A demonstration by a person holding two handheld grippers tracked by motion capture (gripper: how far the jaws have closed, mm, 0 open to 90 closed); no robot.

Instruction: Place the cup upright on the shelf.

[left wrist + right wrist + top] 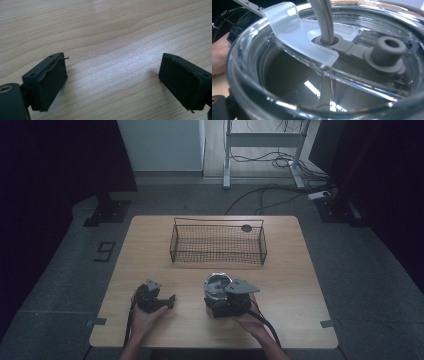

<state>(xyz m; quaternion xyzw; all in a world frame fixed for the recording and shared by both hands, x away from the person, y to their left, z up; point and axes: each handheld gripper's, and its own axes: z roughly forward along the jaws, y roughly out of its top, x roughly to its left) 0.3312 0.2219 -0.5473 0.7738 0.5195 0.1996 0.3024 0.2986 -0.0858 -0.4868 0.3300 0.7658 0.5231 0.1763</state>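
Holding a hand-held gripper in each hand, I have both low over the wooden bench [290,270]. My left hand-held gripper [171,301] sits near the front left of the bench; in its own view the two black jaws stand wide apart with bare wood grain between them, gripping nothing.

My right hand-held gripper [218,295] is just right of it, pressed up against a round cup [217,285] with a clear lid that stands on the bench near the front centre. In the right gripper view the clear lid [322,62] is very close to the camera: a frosted flip tab [294,30] lies across it, a metal straw [323,17] rises through a grey rubber seal [347,46], and a grey plug [390,52] sits beside it. The jaws are hidden by the cup there, so I cannot tell whether they are closed on it.

Farther back stands a wire basket [218,245], well apart from the cup, with a small dark disc [246,228] beyond its far right corner.
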